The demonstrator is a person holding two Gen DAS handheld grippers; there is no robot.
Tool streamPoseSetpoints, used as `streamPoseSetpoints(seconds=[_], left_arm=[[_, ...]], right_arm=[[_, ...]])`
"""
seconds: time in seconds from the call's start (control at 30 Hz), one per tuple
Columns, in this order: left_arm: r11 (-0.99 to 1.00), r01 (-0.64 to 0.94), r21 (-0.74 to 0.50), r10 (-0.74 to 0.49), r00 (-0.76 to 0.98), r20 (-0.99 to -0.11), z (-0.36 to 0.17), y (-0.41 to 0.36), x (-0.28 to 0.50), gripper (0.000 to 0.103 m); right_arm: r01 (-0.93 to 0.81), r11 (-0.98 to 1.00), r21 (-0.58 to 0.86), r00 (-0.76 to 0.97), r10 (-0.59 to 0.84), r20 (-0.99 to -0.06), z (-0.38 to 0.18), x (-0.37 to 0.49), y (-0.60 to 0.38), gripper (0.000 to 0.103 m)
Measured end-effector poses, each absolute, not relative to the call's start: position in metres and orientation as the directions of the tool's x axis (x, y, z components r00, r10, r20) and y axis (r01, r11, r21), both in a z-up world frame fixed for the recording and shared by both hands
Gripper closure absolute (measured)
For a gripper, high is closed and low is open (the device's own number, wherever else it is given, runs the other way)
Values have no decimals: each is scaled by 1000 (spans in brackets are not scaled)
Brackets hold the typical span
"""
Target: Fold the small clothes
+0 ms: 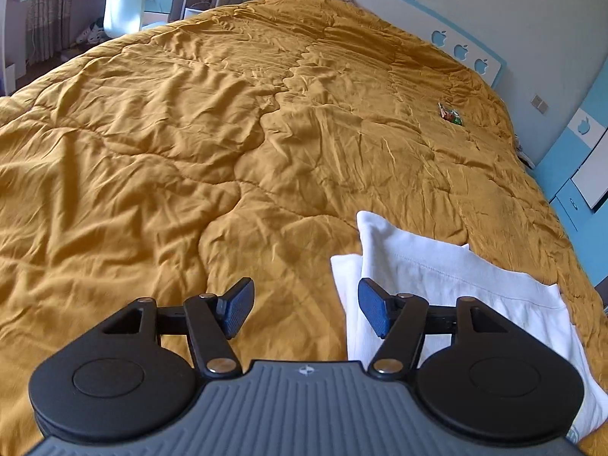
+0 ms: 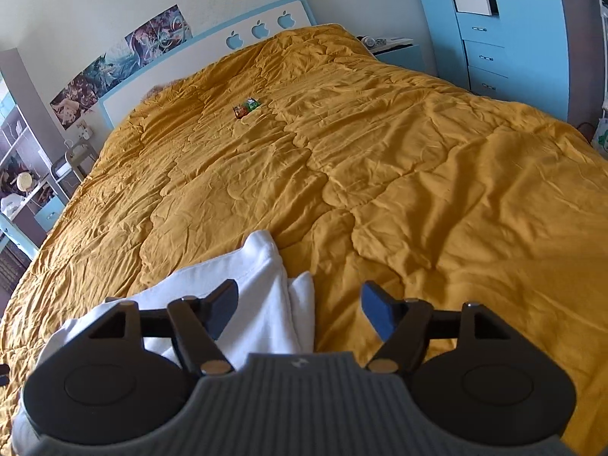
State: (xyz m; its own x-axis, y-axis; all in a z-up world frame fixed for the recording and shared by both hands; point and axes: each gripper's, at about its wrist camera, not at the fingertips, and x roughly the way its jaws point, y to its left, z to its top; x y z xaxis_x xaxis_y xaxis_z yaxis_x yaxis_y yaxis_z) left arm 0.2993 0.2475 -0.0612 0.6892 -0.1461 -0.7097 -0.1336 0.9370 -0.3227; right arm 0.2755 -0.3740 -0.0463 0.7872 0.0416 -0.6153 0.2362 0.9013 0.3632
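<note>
A white garment (image 1: 448,285) lies folded over on the mustard quilt (image 1: 228,152), low and right in the left wrist view. My left gripper (image 1: 306,309) hangs above the quilt just left of the cloth, open, with nothing between its blue pads (image 1: 239,304). In the right wrist view the same white garment (image 2: 266,296) lies low and left on the quilt (image 2: 418,190). My right gripper (image 2: 300,309) is open above the garment's right edge, its left finger over the cloth, and holds nothing.
A small red and green wrapper (image 1: 450,114) lies on the quilt toward the headboard (image 1: 463,51), also seen as the wrapper (image 2: 246,107). Blue drawers (image 2: 490,49) stand to the right of the bed, and shelves (image 2: 22,182) to its left.
</note>
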Motion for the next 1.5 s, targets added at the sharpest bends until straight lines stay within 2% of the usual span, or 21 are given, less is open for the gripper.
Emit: streamPoseSetpoints(seconds=[0.2,0.33,0.43,0.57,0.63,0.7,0.87,0.97,1.0,1.03,1.07,1.13,1.4,1.5], left_arm=[[865,-211,-455,-181,715,-675,-61,247,215,30],[783,-236,-575,-264,712,-651,-75,231,178,31],[722,-265,-640,-330,681,-654,-93,217,165,31],[584,-297,-755,-385,717,-581,-114,201,155,31],[551,-307,-776,-381,735,-561,-116,195,161,31],[521,-320,-791,-362,756,-545,-119,189,171,31],[369,-389,-844,-302,809,-504,-144,191,200,31],[293,-434,-852,-256,823,-507,-160,192,213,40],[290,-419,-861,-241,838,-489,-163,191,212,44],[307,-400,-863,-235,848,-476,-164,190,210,56],[347,-382,-857,-228,852,-472,-164,190,207,75],[418,-345,-840,-231,854,-466,-166,192,200,82],[426,-346,-836,-270,833,-482,-149,199,191,83],[390,-361,-847,-267,836,-480,-144,208,178,86]], right_arm=[[362,766,532,814,19,-580,-78,157,-362,34],[334,690,642,849,76,-523,-96,111,-354,36],[293,631,718,860,155,-486,-95,104,-351,38],[240,449,861,860,313,-404,-110,109,-346,39],[284,352,892,853,331,-402,-124,115,-340,45],[282,261,923,873,329,-360,-138,119,-333,47],[302,211,930,898,264,-352,-150,131,-318,51],[332,177,927,906,214,-365,-153,144,-317,59],[331,173,927,910,200,-363,-155,147,-315,70],[339,189,921,907,192,-374,-157,149,-314,79],[344,220,913,901,194,-387,-158,150,-312,92],[291,248,924,918,199,-342,-163,144,-316,96],[249,241,938,935,193,-298,-147,129,-321,98],[244,169,955,939,207,-276,-144,122,-328,99]])
